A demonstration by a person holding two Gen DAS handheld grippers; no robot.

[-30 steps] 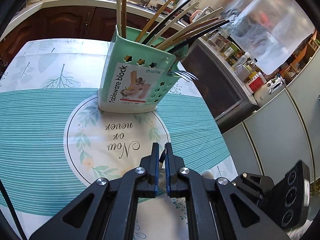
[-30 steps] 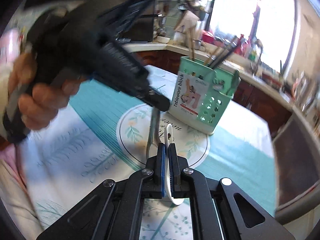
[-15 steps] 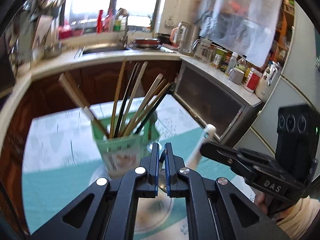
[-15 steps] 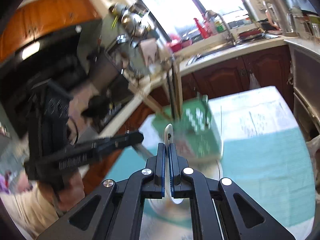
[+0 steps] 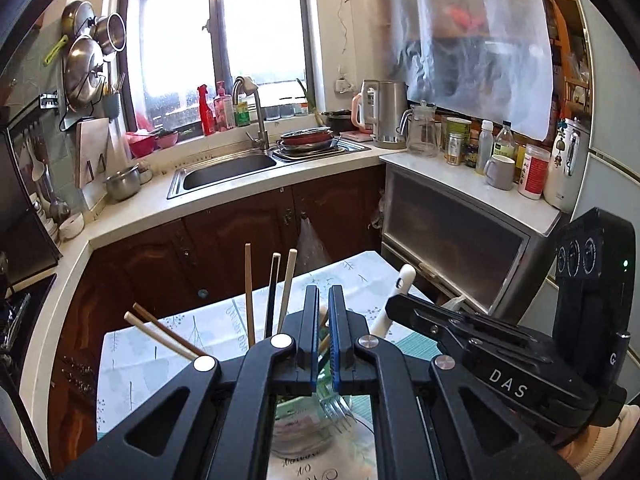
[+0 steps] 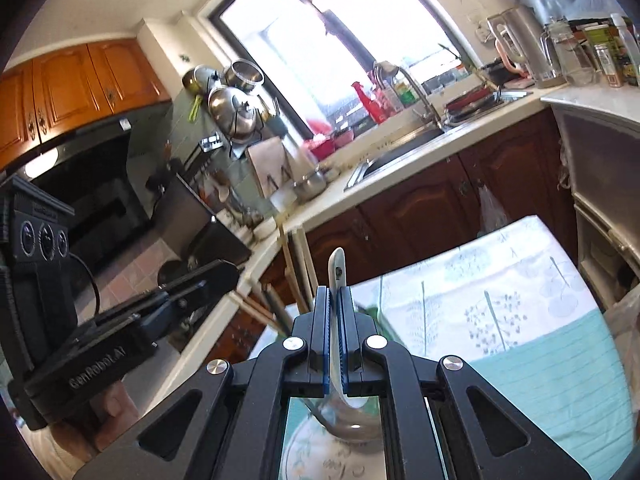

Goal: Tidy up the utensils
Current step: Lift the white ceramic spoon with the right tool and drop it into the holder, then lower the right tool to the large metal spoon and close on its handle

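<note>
My left gripper (image 5: 324, 316) is shut on a metal fork, whose tines (image 5: 338, 407) hang below the fingers. The green utensil holder (image 5: 296, 420) is mostly hidden behind that gripper, and only its chopsticks (image 5: 249, 292) stand up clearly. To the right, my right gripper (image 5: 394, 305) carries a white-handled spoon (image 5: 405, 280). In the right wrist view the right gripper (image 6: 334, 312) is shut on that spoon (image 6: 336, 268), handle up and metal bowl (image 6: 352, 424) below. The left gripper (image 6: 224, 274) reaches in from the left beside the chopsticks (image 6: 296, 264).
The table carries a white and teal leaf-print cloth (image 6: 520, 300). Beyond it run dark wooden cabinets (image 5: 240, 236), a counter with a steel sink (image 5: 228, 170), a kettle (image 5: 386, 114) and jars. A grey appliance (image 5: 452, 248) stands close to the table's right edge.
Both grippers have risen and rolled, so the views swung from the tabletop up to the kitchen. The holder has dropped low behind the fingers. Fork and spoon stay gripped.
</note>
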